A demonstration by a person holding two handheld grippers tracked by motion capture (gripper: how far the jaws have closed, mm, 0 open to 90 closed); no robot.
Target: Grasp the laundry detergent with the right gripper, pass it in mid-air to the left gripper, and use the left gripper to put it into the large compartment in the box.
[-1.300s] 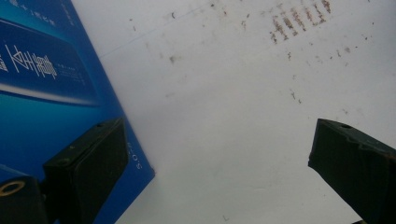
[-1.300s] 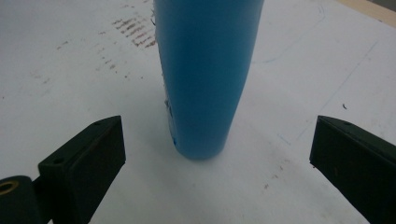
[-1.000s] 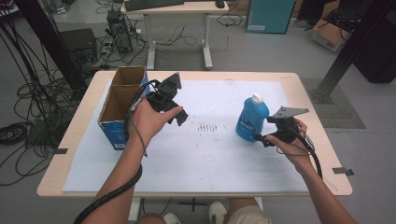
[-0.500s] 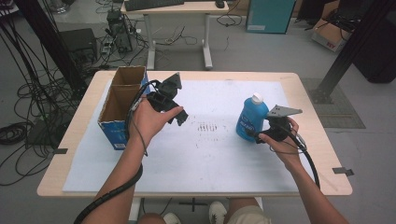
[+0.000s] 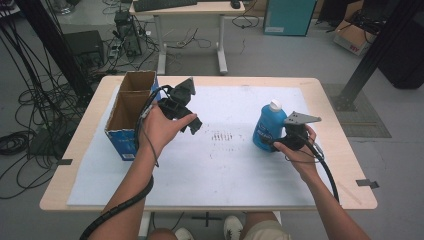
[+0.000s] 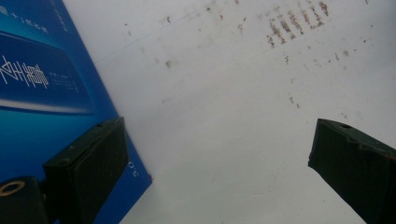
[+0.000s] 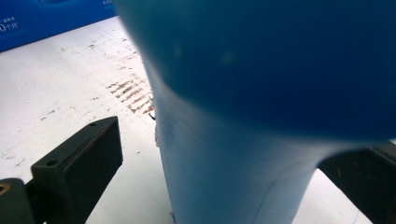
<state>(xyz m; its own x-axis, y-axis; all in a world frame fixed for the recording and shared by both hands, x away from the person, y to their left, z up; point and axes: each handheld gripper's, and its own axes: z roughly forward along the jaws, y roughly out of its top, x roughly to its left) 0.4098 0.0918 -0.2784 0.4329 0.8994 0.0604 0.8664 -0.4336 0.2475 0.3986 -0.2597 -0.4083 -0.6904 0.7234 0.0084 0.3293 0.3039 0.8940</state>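
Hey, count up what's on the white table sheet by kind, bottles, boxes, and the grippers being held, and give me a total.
Blue bottle: 1
Cardboard box with blue sides: 1
Grippers: 2, the left gripper and the right gripper
Total: 4

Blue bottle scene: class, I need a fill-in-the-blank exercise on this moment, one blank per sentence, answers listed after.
1. The blue bottle has a ____ cap.
2. The bottle stands between the jaws of the ____ gripper.
3. The left gripper hovers with its jaws ____ beside the cardboard box.
4. The box's outer wall is coloured ____.

Missing words: white; right; open; blue
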